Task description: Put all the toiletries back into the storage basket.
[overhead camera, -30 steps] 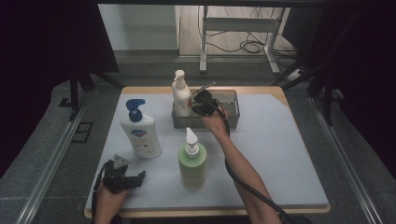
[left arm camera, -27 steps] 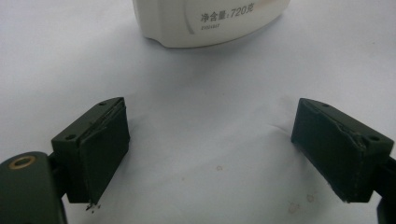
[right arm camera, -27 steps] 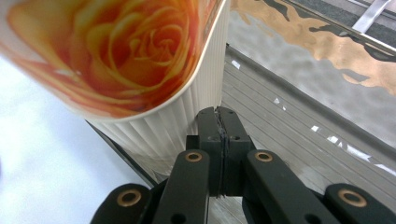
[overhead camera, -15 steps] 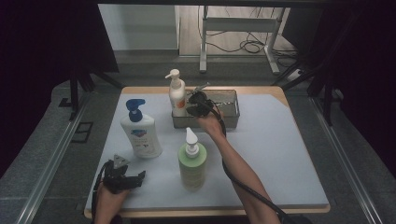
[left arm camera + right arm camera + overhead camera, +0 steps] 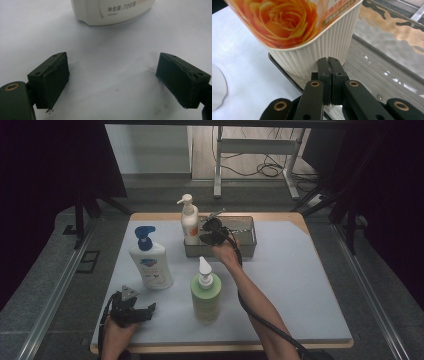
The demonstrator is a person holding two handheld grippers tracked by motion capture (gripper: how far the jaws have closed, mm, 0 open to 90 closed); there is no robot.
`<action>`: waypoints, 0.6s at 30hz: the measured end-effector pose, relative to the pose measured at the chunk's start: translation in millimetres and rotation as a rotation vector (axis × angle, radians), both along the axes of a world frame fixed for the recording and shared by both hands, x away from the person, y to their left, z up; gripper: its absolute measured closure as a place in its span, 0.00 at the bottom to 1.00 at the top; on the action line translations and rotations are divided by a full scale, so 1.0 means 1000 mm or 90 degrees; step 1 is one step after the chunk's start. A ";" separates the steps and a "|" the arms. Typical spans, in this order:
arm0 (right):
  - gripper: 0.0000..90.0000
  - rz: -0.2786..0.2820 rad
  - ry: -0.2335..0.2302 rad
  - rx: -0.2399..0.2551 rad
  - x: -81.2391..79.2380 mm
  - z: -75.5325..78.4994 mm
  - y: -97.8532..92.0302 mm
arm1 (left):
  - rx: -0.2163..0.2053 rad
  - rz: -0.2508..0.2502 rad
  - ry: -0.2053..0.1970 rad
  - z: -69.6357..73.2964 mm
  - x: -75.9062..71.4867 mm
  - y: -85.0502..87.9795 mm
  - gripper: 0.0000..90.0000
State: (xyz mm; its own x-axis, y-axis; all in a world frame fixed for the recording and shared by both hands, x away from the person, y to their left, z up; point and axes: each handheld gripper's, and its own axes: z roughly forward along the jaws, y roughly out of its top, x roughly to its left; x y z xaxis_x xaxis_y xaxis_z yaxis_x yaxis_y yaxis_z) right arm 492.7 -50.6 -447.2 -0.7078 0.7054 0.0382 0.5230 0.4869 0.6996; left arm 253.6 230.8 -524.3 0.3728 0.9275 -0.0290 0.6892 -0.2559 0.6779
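Nearest you, your left gripper [image 5: 142,310] rests low on the white mat [image 5: 300,290] by the table's front-left edge. Its jaws stand wide apart with nothing between them, only bare mat. Just beyond them is the base of the white bottle with the blue pump [image 5: 150,262], close ahead but untouched in the left gripper view. To its right stands the green pump bottle [image 5: 206,292], near the front and just left of your right forearm. The right half of the mat lies open all the way to its front and right edges.

Farther back, your right gripper [image 5: 328,65] has its jaws pressed together with nothing between them. Their tips lie against the ribbed lower wall of the rose-printed bottle [image 5: 312,37]. That bottle is tilted, at the left end of the metal tray [image 5: 250,232]; its bottom edge is over the tray's rim. The tray sits near the table's far edge, and its right part is free.
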 end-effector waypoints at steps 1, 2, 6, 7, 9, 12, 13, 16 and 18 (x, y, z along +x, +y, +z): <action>0.99 -0.001 0.000 -0.001 0.000 0.000 0.000 | 0.000 0.000 0.000 0.000 0.000 0.000 0.13; 0.98 -0.001 -0.001 -0.002 0.000 0.000 0.000 | 0.000 0.000 0.000 0.000 0.000 0.000 0.13; 0.94 0.001 -0.002 -0.003 0.000 0.000 -0.002 | -0.001 0.000 0.000 0.000 0.000 0.000 0.13; 0.94 0.001 -0.003 -0.001 -0.001 0.000 -0.003 | -0.001 0.000 -0.001 0.000 0.000 0.000 0.13; 0.92 0.001 -0.005 -0.001 -0.002 0.000 -0.006 | -0.001 0.000 -0.001 0.000 0.000 0.000 0.13; 0.88 0.003 -0.003 0.009 -0.003 0.001 -0.009 | -0.001 0.000 -0.001 0.000 0.000 0.000 0.13; 0.87 0.005 -0.004 0.010 -0.005 0.002 -0.009 | -0.001 0.000 -0.001 0.000 0.000 0.000 0.13; 0.84 0.010 -0.007 0.010 -0.006 0.003 -0.010 | -0.001 0.000 -0.001 0.000 0.000 0.000 0.13; 0.80 0.012 -0.010 0.010 -0.008 0.005 -0.011 | 0.000 0.000 -0.001 0.000 0.000 0.000 0.13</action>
State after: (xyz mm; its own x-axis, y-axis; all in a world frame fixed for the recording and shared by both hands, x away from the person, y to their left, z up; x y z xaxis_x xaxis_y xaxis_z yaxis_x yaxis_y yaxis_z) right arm 484.6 -61.5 -442.2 -0.7212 0.6918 0.0370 0.5026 0.4857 0.7152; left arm 253.5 230.9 -524.4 0.3730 0.9274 -0.0285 0.6882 -0.2559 0.6789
